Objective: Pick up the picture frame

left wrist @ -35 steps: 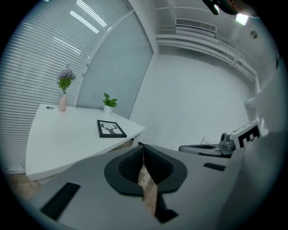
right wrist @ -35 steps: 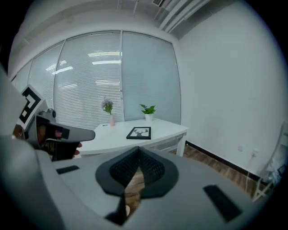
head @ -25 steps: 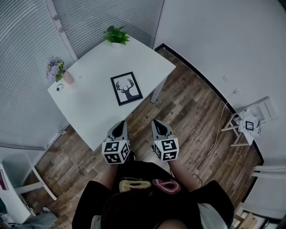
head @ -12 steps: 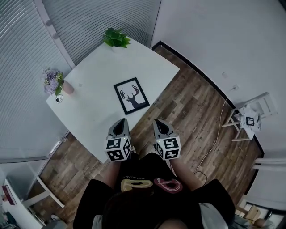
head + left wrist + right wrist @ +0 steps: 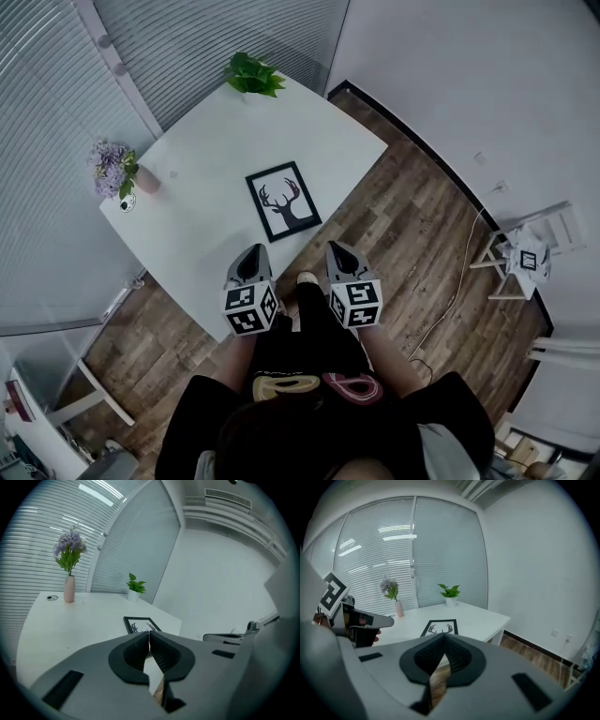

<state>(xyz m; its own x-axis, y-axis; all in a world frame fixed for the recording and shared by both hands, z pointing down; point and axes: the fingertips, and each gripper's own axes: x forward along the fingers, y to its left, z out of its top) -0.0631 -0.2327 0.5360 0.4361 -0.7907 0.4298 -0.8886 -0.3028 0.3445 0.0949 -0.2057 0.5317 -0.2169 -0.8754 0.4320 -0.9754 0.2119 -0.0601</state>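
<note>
A black picture frame [image 5: 284, 202] with a deer-antler print lies flat on the white table [image 5: 197, 187], near its front edge. The frame [image 5: 139, 623] shows just beyond the jaw tips in the left gripper view, and the frame [image 5: 440, 627] likewise in the right gripper view. My left gripper [image 5: 249, 258] hovers at the table's front edge, shut and empty. My right gripper [image 5: 336, 251] hangs over the floor just right of it, also shut and empty. Both point toward the frame and touch nothing.
A pink vase of purple flowers [image 5: 120, 172] stands at the table's left side, with a small round object [image 5: 126, 202] beside it. A potted green plant [image 5: 253, 77] sits at the far corner. A white folding stand [image 5: 518, 261] and a cable [image 5: 450, 295] are on the wooden floor at right.
Both grippers and the person have come nearer to the table; the left gripper's tip now reaches the table's front edge. Jaws stayed shut. The frame has not moved.
</note>
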